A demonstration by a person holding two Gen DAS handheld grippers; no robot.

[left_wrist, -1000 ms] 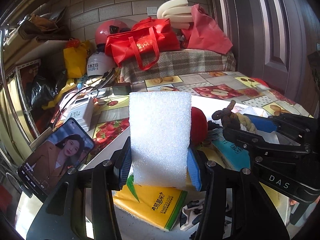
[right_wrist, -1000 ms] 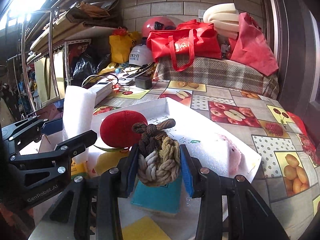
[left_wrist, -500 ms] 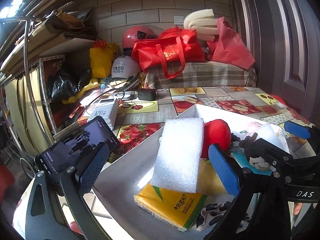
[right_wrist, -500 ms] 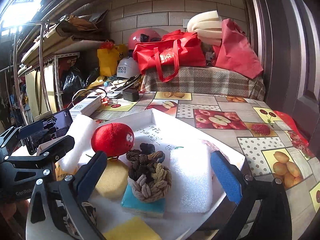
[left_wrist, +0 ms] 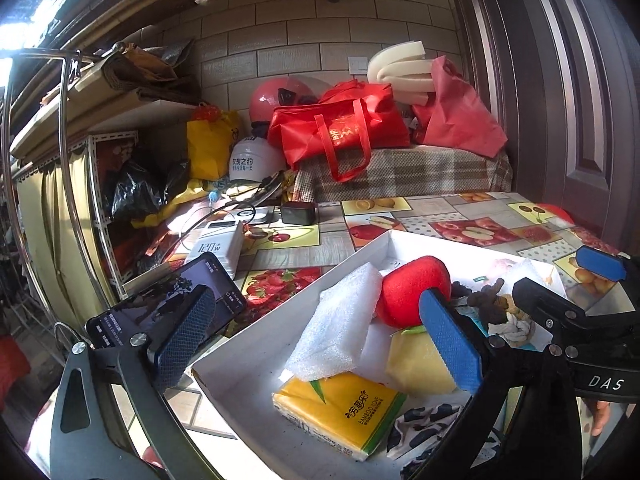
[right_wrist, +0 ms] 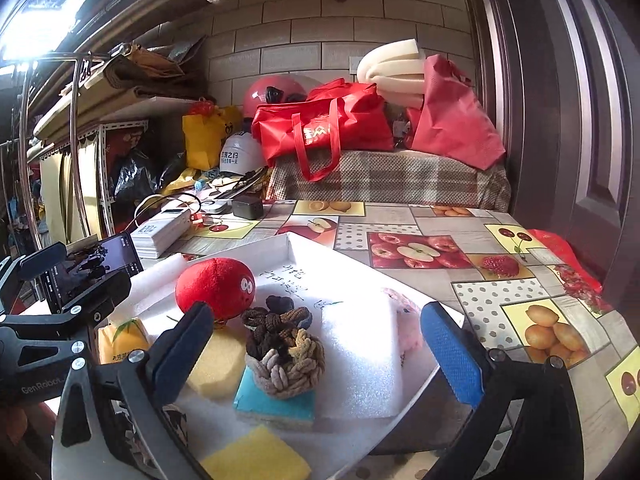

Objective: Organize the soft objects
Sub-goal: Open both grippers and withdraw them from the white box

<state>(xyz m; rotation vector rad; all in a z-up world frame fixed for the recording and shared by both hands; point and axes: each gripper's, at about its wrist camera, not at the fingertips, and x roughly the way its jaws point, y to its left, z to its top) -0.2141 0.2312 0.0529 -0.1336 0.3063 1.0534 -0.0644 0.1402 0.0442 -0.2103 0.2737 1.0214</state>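
The yellow tissue pack [left_wrist: 340,414] in the white tray [left_wrist: 248,356] reads "BAMBOO LOVE" under three Chinese characters. The white power bank [left_wrist: 218,246] on the worktop [right_wrist: 452,280] shows "120W". The right tongs' body carries "DAS" [left_wrist: 606,382] in the left view; the left tongs' body carries "GenRobot" [right_wrist: 42,386], its ending cut off and possibly ".AI". The white helmet [left_wrist: 252,164] bears Chinese lettering, and handwritten marks [right_wrist: 292,276] on the tray wall are too faint to read.
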